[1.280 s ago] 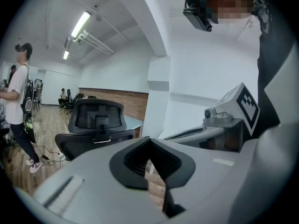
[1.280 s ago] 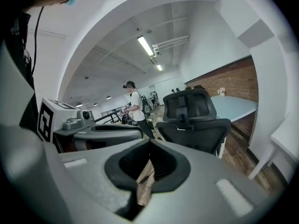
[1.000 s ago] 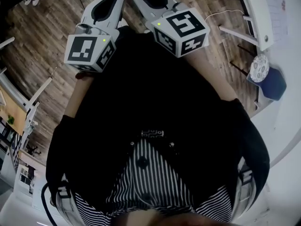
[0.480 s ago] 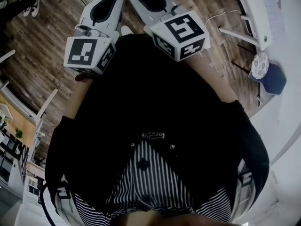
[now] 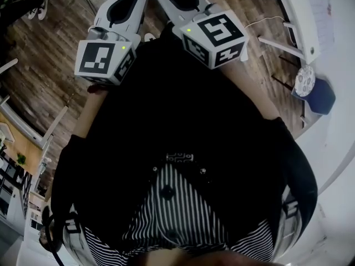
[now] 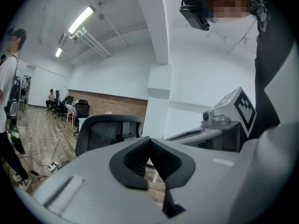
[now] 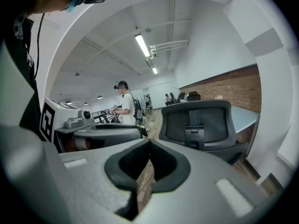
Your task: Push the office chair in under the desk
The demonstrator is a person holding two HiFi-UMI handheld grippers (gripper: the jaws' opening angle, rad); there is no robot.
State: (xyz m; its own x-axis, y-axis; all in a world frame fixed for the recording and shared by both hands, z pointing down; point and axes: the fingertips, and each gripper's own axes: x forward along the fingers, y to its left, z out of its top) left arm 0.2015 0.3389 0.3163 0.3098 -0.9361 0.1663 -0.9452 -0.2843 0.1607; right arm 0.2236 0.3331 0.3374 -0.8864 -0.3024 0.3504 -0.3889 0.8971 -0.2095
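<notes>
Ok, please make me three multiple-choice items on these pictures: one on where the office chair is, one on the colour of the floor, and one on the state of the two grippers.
1. Where is the office chair relative to the right gripper?
A. Between its fingers
B. Ahead of it, apart from it
C. Out of view

2. What is the floor like?
A. Brown wood planks
B. Grey carpet
C. White tiles

3. How do the left gripper and the right gripper stand?
A. Both open wide
B. Left shut on the chair, right open
C. Both shut, nothing between the fingers

Answers:
1 B: the chair stands upright beyond the shut fingers.
2 A: the head view shows brown planks.
3 C: in each gripper view the fingers meet with nothing between them.
</notes>
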